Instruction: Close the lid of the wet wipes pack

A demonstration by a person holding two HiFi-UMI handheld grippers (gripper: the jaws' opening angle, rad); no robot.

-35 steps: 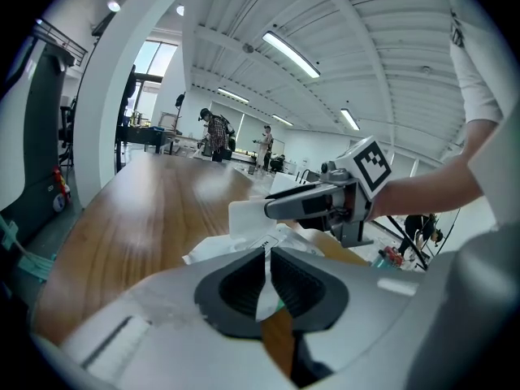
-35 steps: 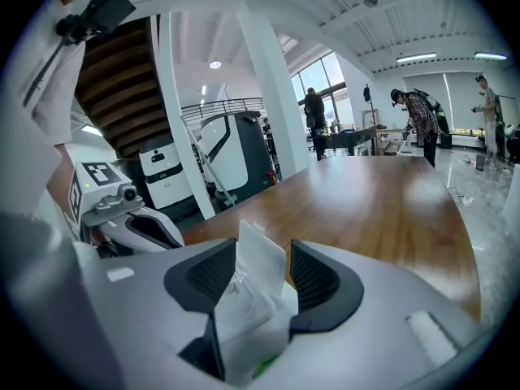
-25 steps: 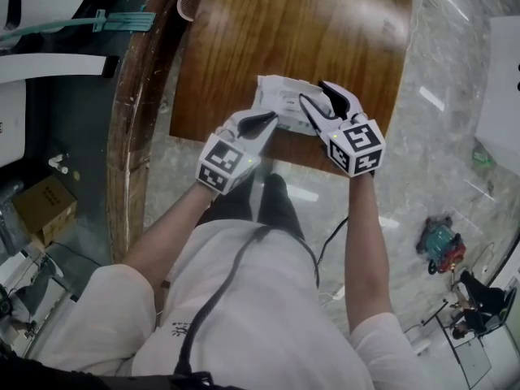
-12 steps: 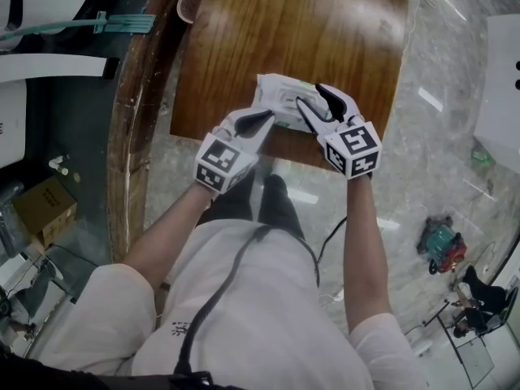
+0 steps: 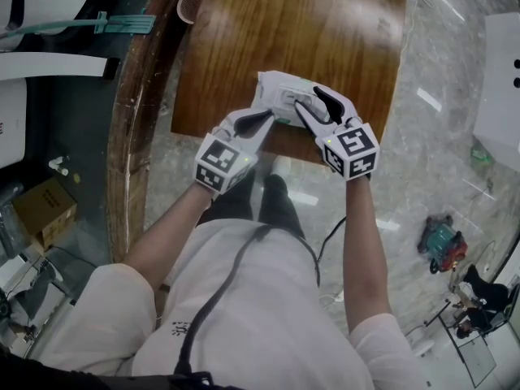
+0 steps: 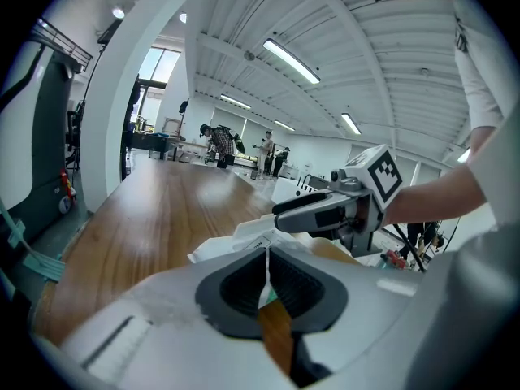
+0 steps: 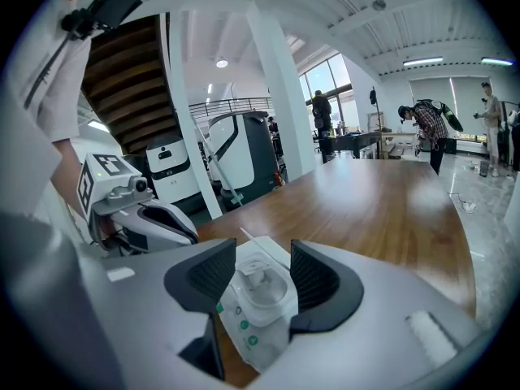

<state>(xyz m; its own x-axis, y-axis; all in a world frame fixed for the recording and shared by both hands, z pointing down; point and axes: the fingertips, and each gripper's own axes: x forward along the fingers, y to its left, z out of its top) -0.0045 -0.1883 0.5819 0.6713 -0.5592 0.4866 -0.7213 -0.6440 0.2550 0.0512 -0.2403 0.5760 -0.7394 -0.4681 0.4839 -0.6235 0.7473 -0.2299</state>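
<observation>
Wet wipes pack (image 5: pixel 276 92) lies on the bench (image 5: pixel 309 23), low in the head view and just inside the bench's lower edge. The lower edge and the marble floor (image 5: pixel 439 136) sit directly below the pack. The left edge of the bench is near, with a dark curved wooden rail (image 5: pixel 130 136) beyond it. Toward the top of the frame the wood runs on as plain surface, so that is the open side.

Left tongs (image 5: pixel 262 121): jaws drawn together, pinching a thin white edge of the pack's film between the pads. This is at the pack's lower left corner in the head view.

Right tongs (image 7: pixel 260 279): jaws apart, one either side of the pack's oval opening (image 7: pixel 262 287), pads not pressing on it. The lid (image 7: pixel 262 245) shows as a thin white flap at the far side of the opening, seen edge-on and not down over it.

Hard to make out:
- In the head view the right tongs cover the lid area.
- In the left gripper view the tongs' own body hides most of the pack.
- How far the lid is raised cannot be judged.
</observation>
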